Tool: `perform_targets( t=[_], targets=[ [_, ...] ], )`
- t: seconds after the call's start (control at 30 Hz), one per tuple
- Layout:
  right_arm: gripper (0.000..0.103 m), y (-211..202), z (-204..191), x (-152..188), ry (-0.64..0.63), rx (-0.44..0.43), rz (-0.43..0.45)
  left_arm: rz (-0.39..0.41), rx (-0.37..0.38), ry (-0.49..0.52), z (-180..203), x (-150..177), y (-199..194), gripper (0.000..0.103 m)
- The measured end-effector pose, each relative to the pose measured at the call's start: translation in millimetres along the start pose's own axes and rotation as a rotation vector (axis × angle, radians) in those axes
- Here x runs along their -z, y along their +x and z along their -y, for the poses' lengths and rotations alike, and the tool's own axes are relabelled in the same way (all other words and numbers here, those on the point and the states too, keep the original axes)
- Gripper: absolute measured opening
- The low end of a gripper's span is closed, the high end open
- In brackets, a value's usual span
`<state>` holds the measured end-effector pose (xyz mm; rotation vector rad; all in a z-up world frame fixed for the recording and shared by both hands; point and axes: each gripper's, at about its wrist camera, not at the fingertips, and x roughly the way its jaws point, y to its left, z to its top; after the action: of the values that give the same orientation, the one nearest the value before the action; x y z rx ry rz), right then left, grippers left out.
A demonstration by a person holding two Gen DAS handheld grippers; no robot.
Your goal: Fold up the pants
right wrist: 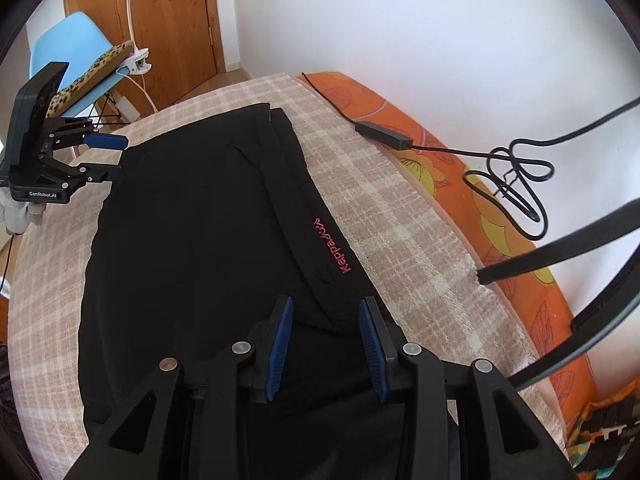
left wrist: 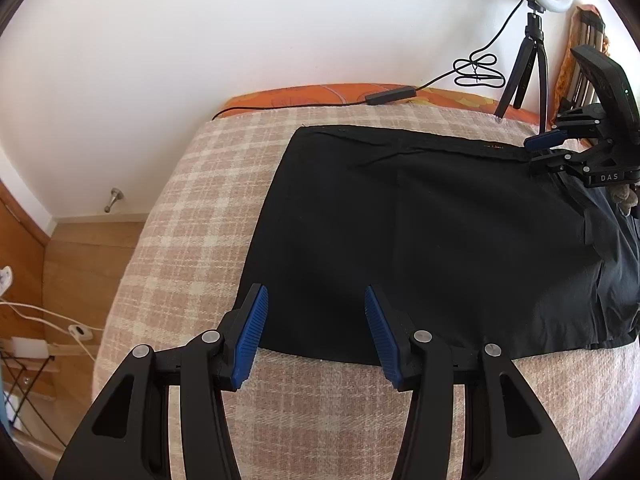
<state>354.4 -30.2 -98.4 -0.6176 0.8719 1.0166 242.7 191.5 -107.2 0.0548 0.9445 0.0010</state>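
Lying flat on the bed [left wrist: 168, 200], the soft, limp pants [left wrist: 400, 240] want pinching at the 6 o'clock hem; both the left gripper [left wrist: 316, 332] and the right gripper [right wrist: 325, 344] have jaws apart.

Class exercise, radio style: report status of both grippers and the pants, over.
Left gripper open over near pants edge. Right gripper open, nothing held. Black pants flat on plaid blanket. Ring-light cable beside, not obstructing.

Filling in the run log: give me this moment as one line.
task fold pants | black pants flat on checked blanket | left gripper open at near edge | right gripper open over far edge | nothing grasped
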Motion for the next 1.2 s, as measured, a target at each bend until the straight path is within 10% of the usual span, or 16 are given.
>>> perform_targets(
  t=[0.23,0.47,0.63,1.03,1.2],
  targets=[
    [0.041,19.9,-4.1,-7.3,-0.040,0.010,-0.044,0.001,-0.002,-0.010,-2.6,-0.7,1.3,0.051],
    [0.007,16.9,-17.6,0.0,-0.078,0.105,-0.023,0.018,-0.010,-0.055,-15.8,-1.0,-5.0,0.051],
    [0.001,9.5,-25.6,1.7,-0.091,0.174,0.003,0.025,-0.022,-0.069,-22.0,-2.5,-8.3,0.051],
    [0.002,14.8,-4.0,-5.8,-0.031,0.266,-0.021,-0.008,-0.028,-0.047,-7.9,-11.6,11.6,0.051],
    [0.027,-27.0,-9.9,-0.4,0.026,0.214,0.074,0.003,-0.028,-0.032,-0.1,-15.6,7.1,0.051]
  ],
)
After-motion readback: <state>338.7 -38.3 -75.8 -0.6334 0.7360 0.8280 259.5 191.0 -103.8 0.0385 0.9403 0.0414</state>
